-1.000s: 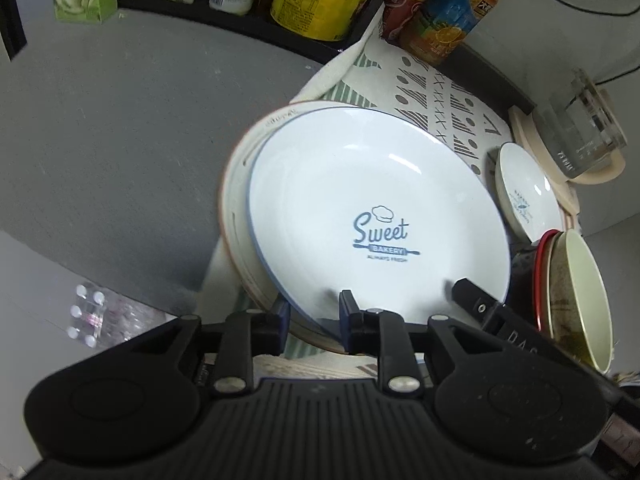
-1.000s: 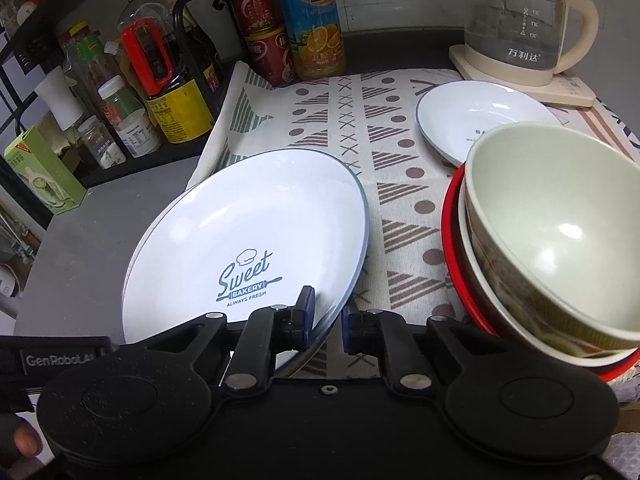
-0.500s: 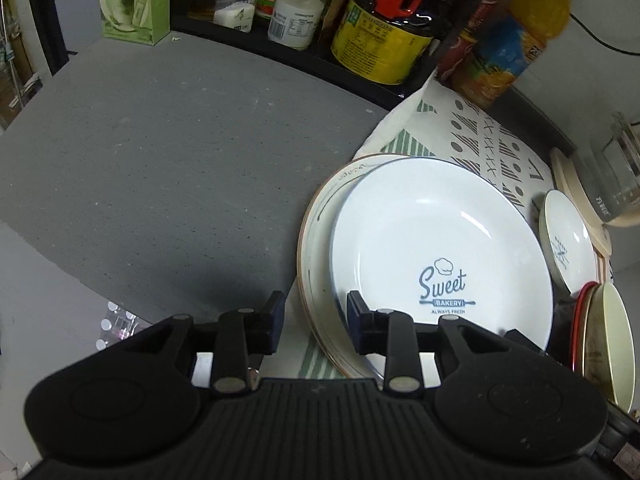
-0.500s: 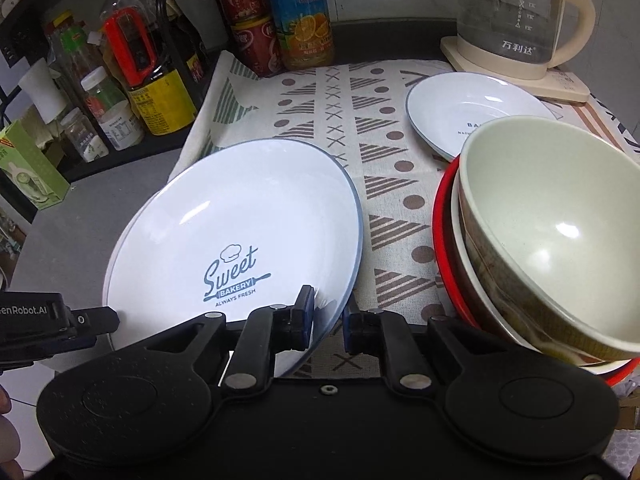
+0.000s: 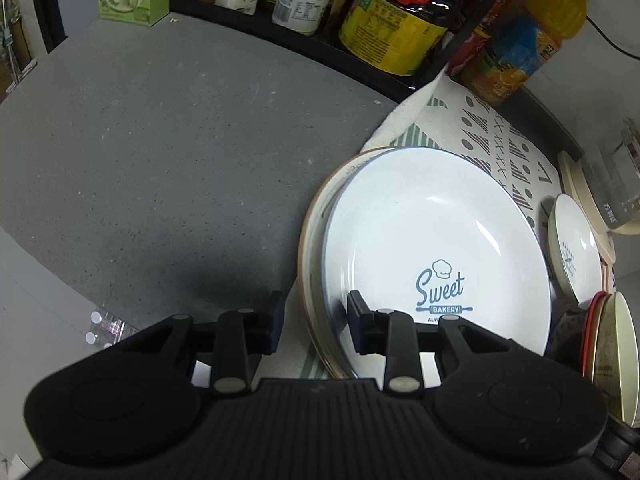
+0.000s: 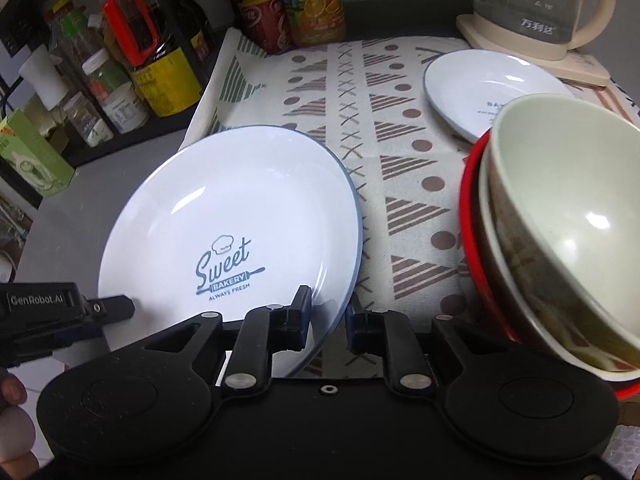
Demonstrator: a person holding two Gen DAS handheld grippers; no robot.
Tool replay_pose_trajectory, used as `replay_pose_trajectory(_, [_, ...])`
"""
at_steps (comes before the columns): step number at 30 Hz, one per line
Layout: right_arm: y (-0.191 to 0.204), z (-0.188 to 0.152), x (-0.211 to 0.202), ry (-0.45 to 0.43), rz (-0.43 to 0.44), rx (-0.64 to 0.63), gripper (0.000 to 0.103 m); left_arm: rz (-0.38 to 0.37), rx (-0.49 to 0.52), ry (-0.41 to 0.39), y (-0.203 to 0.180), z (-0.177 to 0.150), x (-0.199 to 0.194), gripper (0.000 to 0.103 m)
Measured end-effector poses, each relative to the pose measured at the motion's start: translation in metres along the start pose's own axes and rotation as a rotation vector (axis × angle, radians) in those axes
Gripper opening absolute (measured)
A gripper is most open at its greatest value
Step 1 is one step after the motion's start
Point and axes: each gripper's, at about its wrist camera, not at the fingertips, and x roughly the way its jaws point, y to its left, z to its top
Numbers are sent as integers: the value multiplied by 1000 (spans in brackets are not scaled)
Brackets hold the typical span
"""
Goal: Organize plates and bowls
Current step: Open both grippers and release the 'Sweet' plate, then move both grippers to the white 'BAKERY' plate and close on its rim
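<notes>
White and blue-rimmed, the big plate (image 6: 236,220) lies on a brown-rimmed plate (image 5: 316,240) near the left of the tabletop (image 5: 160,140), both the left tongs (image 5: 314,316) and right tongs (image 6: 328,312) gape open around its rim, so I think the small plate (image 6: 492,88) comes next.

Three plates, a large white Sweet Bakery plate (image 6: 240,216) stacked on a brown-rimmed plate (image 5: 316,240), a small white plate (image 6: 492,92) beyond it beside the kettle (image 6: 540,4), two nested bowls, cream bowl (image 6: 568,216) inside red bowl (image 6: 470,216), right of the large plate, one patterned cloth (image 6: 384,128)
</notes>
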Motion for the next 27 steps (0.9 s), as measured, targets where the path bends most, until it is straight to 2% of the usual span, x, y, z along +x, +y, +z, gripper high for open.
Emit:
replay_pose_trajectory(5, [3, 6, -4, 21, 4, -39, 22, -8, -15, -7, 2, 3, -1, 19])
replay_pose_trajectory(10, [2, 19, -26, -23, 30, -71, 27, 9, -8, 37, 0, 11, -1, 20])
replay_pose_trajectory(12, [4, 25, -34, -36, 68, -100, 35, 16, 0, 32, -1, 16, -6, 23])
replay_pose_trajectory(14, [6, 31, -40, -51, 94, -111, 51, 16, 8, 27, -4, 22, -10, 28])
replay_pose_trajectory(18, [2, 47, -46, -70, 111, -94, 54, -7, 5, 14, -11, 34, -18, 48])
replay_pose_trajectory(20, [-2, 56, -52, -95, 101, -79, 68, -17, 5, -2, -15, 41, -22, 61])
replay_pose_trajectory(22, [-6, 66, -56, -120, 87, -60, 78, -29, 13, -22, -20, 49, -25, 68])
replay_pose_trajectory(23, [-8, 70, -57, -131, 78, -49, 82, -34, 21, -29, -23, 53, -26, 70])
replay_pose_trajectory(27, [-17, 83, -56, -143, 48, -23, 85, -67, 51, -36, -36, 70, -25, 74])
